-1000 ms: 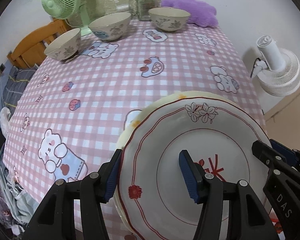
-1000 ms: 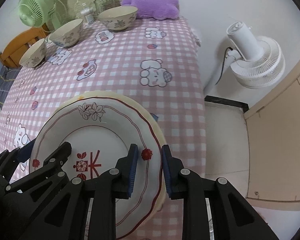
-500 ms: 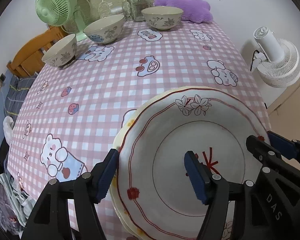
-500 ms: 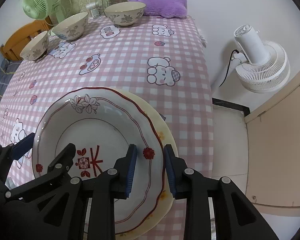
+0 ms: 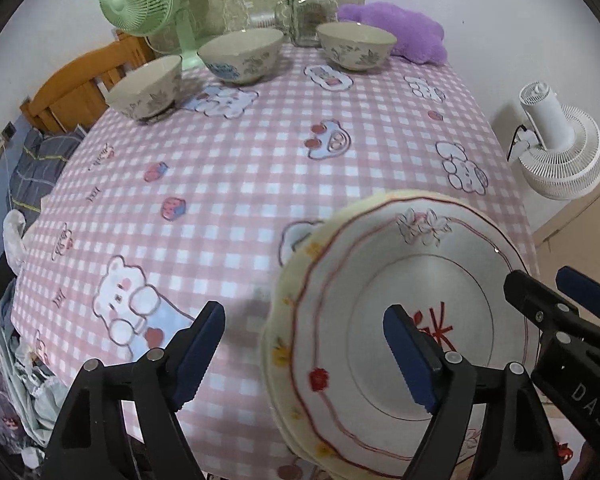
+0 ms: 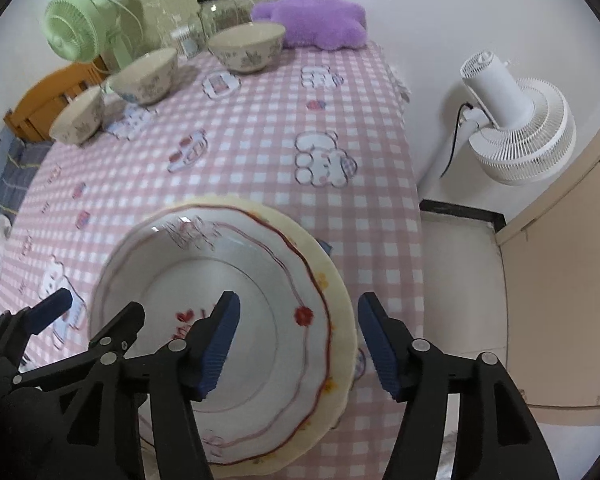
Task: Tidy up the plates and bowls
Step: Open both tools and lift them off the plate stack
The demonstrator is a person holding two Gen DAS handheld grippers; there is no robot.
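Left wrist view: left gripper (image 5: 304,356) opening, fingers astride stacked plates' (image 5: 400,320) left rim at lower right, untouched; right gripper (image 6: 296,344) opening astride right rim; bowls (image 5: 240,54) upper left on desk (image 5: 260,160).

Black grippers (image 5: 304,352), blue-padded jaws

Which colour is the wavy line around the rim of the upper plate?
Red, on the white upper plate; it shows best in the right wrist view.

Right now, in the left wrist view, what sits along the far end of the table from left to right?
Small bowl → green fan → middle bowl → glass jar → right bowl → purple cushion.
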